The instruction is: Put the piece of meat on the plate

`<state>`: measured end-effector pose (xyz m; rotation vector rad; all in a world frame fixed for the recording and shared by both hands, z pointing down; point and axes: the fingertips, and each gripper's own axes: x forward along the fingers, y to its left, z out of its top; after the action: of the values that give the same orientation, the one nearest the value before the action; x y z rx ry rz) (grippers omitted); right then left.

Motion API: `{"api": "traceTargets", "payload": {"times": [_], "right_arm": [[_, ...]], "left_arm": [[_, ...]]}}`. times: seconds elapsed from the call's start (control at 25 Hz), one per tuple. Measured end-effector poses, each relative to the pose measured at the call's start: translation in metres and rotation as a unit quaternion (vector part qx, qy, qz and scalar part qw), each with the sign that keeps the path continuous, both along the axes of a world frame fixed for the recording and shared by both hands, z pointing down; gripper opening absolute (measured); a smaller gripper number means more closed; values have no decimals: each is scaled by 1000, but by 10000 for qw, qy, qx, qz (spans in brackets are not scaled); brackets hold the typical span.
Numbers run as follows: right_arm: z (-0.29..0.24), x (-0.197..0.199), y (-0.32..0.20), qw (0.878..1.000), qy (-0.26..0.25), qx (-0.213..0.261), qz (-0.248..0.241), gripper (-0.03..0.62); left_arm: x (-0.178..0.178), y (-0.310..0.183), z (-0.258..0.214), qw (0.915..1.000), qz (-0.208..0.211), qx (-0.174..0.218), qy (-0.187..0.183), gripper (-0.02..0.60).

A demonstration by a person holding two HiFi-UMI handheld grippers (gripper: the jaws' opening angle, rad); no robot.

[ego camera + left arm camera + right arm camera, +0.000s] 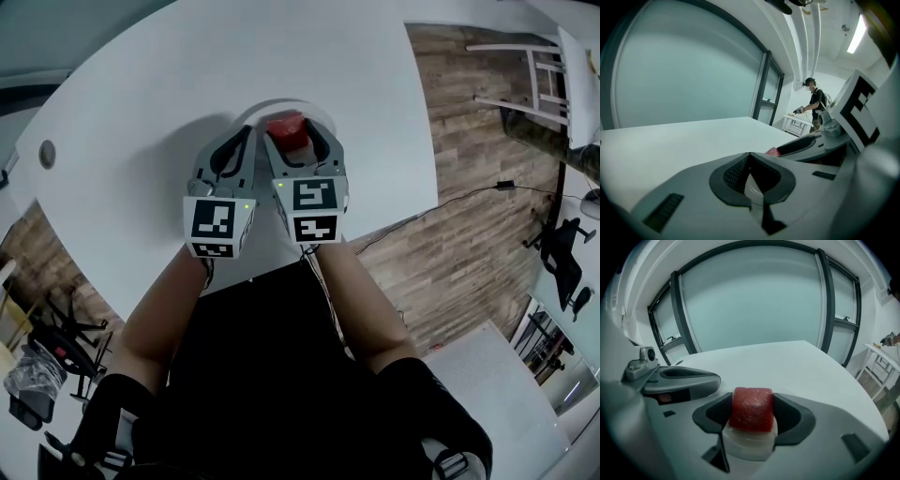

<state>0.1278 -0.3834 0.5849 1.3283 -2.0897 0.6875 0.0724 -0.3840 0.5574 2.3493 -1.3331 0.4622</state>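
between the right gripper jaws the meat is clamped, over the plate; contact unclear. left gripper just beside, jaws together, empty. best: lower till meat rests below, open slowly, lift straight up.

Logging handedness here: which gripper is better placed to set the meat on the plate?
Right. The right gripper is shut on the piece of meat, held over the plate. The left gripper is shut on nothing, beside it.
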Motion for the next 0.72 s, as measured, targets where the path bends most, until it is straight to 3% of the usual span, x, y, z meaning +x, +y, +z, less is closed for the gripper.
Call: {"api": "traceTargets", "payload": {"times": [0.4, 0.72], "right_arm": [[7, 2, 2, 9999, 17, -147, -21, 276], [-15, -1, -2, 9999, -34, 118, 73, 276]], "left_arm": [[0, -1, -2, 10000, -30, 16, -8, 3], [-3, 1, -20, 9999, 14, 143, -8, 3]]}}
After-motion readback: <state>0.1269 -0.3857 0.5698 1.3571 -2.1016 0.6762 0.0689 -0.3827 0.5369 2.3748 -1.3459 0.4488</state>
